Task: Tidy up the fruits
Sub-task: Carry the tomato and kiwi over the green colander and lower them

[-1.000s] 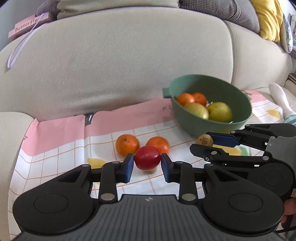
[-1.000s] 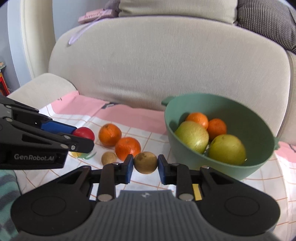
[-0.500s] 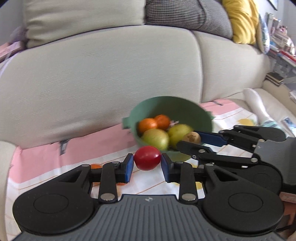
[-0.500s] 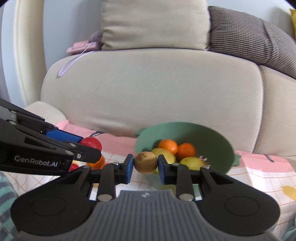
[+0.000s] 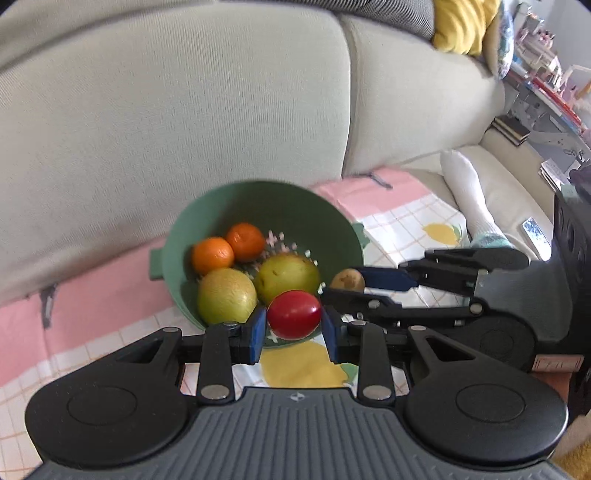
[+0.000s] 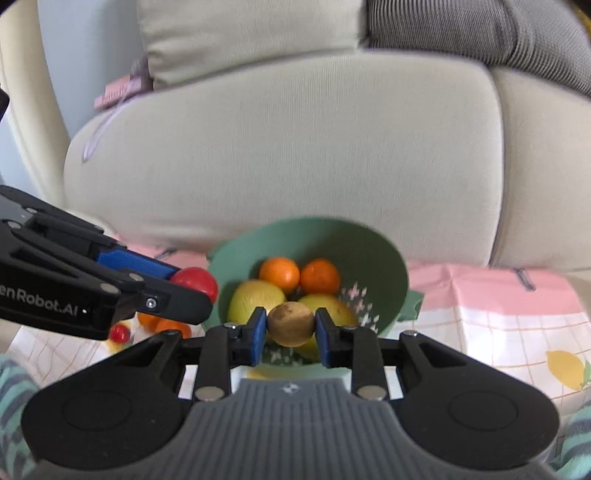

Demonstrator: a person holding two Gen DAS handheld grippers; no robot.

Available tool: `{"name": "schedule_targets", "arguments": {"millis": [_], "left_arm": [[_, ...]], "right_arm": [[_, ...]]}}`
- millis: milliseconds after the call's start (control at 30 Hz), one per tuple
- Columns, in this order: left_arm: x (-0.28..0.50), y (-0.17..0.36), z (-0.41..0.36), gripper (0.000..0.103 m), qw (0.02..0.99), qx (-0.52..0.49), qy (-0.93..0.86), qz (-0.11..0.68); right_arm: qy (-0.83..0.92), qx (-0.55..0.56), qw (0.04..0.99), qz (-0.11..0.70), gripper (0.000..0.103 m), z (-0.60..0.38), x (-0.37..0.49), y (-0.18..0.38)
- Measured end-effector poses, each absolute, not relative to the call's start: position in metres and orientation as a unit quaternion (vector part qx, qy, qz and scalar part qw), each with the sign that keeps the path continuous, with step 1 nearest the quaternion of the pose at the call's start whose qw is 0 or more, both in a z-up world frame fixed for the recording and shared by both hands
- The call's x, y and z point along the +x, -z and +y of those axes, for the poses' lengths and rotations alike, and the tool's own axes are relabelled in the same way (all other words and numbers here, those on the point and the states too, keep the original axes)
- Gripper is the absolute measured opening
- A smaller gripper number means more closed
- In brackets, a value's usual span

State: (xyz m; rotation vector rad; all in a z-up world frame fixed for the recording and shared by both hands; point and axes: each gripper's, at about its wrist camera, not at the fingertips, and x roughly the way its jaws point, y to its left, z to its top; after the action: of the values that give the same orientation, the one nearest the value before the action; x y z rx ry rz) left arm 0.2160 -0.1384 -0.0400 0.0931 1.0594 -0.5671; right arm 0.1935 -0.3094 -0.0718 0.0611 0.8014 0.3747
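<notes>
While a red tomato [image 5: 294, 314] is clamped in the left gripper [image 5: 294, 334] jaws, a brown kiwi [image 6: 291, 324] is clamped in the right gripper [image 6: 291, 338] jaws, the green colander [image 6: 384, 258] at twelve o'clock.

A beige sofa backrest [image 5: 177, 110] fills the upper half of the left wrist view, with a yellow cushion [image 5: 461, 26] at one o'clock. A pink-edged checked cloth [image 6: 498, 314] with lemon prints covers the seat, and a white sock [image 5: 469, 199] lies at three o'clock.

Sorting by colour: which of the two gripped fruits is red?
The red fruit in the left gripper; the right gripper holds a brown fruit.
</notes>
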Motion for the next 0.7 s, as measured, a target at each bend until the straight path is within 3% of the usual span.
{"name": "schedule_targets", "arguments": {"millis": [700], "left_arm": [[0.277,0.097,-0.122,0.035,0.743,-0.072,0.221,0.628]], "right_arm": [[-0.243,-0.009,0.770,0.590,0.025,-0.292,0.284,0.106]]}}
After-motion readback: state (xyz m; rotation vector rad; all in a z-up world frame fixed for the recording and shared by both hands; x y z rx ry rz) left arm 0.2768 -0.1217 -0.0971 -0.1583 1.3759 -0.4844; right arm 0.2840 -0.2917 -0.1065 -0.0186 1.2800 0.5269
